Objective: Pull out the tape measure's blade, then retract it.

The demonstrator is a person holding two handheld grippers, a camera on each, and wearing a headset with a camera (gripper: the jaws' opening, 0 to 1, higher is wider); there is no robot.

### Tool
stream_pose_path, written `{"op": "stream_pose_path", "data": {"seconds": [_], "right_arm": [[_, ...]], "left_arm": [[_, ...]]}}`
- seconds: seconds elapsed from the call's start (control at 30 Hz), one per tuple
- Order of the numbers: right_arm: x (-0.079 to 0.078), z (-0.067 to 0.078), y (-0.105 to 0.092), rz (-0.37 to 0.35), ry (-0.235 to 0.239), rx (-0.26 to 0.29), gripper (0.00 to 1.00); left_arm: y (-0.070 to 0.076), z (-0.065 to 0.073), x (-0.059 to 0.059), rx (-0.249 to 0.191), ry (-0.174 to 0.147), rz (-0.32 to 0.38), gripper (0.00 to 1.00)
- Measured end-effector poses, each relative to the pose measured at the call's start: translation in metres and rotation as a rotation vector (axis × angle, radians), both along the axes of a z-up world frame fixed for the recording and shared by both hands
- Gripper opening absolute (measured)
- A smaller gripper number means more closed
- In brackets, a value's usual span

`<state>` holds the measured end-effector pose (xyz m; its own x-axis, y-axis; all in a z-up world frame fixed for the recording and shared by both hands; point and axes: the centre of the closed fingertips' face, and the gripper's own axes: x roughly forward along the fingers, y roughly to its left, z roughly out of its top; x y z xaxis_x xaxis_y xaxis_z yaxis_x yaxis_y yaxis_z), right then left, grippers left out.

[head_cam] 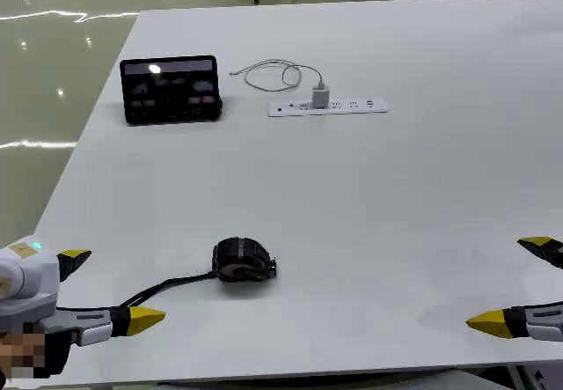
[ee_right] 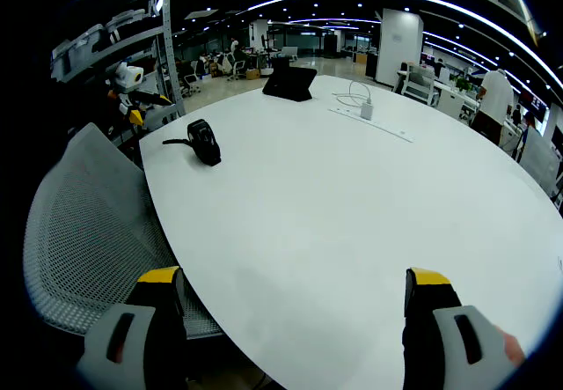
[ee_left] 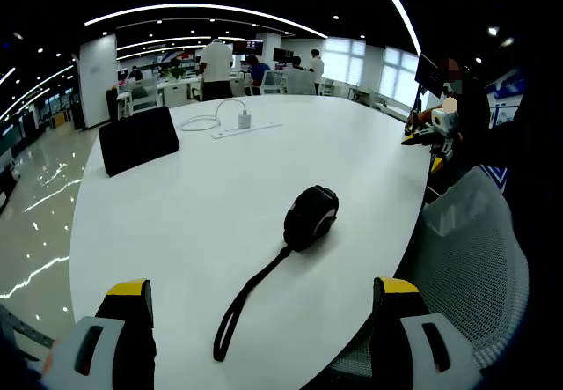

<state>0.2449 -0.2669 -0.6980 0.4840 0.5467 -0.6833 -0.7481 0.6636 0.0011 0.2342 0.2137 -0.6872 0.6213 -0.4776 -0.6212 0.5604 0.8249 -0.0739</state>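
The tape measure (head_cam: 244, 261), a black, rounded plastic case with a black cord strap, lies near the front edge of the broad white bench (head_cam: 396, 187), left of the middle in the head view. Its blade is not drawn out, so I judge the task not yet begun. The left hand-held gripper (head_cam: 113, 287), grey with yellow-tipped jaws, sits low at the bench's near left corner with its jaws spread wide and nothing between them. The right hand-held gripper (head_cam: 503, 283) is at the near right corner, equally spread and empty. The relation that matters is that the case lies ahead of the left hand-held gripper and a little to the right of its centre line, close by. From the right one it is well apart, across the bench and far off to that gripper's left. The left is plainly the nearer. The case's long axis runs roughly across the head view, parallel to the front edge. The strap (head_cam: 171, 286) trails from its left end back toward the left hand-held gripper, and in the left gripper view the looped end lies in the gap between the spread jaws. The blade's mouth seems to face right, toward the right hand-held gripper, though it is too small to be sure. Both hand-held grippers point inward and forward over the bench, level with its surface.
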Motion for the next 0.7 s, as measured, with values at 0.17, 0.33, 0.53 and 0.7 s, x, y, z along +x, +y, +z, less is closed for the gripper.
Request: {"op": "stream_pose_path", "data": {"seconds": [0.17,0.33,0.53,0.7], "right_arm": [[0.0003,-0.0002,-0.0018,-0.006,-0.001,0.000,1.00],[0.0006,0.0014,-0.0049,-0.012,-0.002,0.001,1.00],[-0.0005,0.0015,-0.0050,-0.014,-0.010,0.001,1.00],[-0.0009,0.0001,-0.0066,-0.021,-0.012,0.001,1.00]], "left_arm": [[-0.0005,0.0017,0.0018,0.000,-0.005,-0.004,1.00],[-0.0010,0.0045,0.0048,-0.001,-0.015,-0.004,1.00],[-0.0034,0.0041,0.0050,-0.001,-0.023,-0.014,1.00],[-0.0045,0.0042,0.0063,0.000,-0.030,-0.017,1.00]]}}
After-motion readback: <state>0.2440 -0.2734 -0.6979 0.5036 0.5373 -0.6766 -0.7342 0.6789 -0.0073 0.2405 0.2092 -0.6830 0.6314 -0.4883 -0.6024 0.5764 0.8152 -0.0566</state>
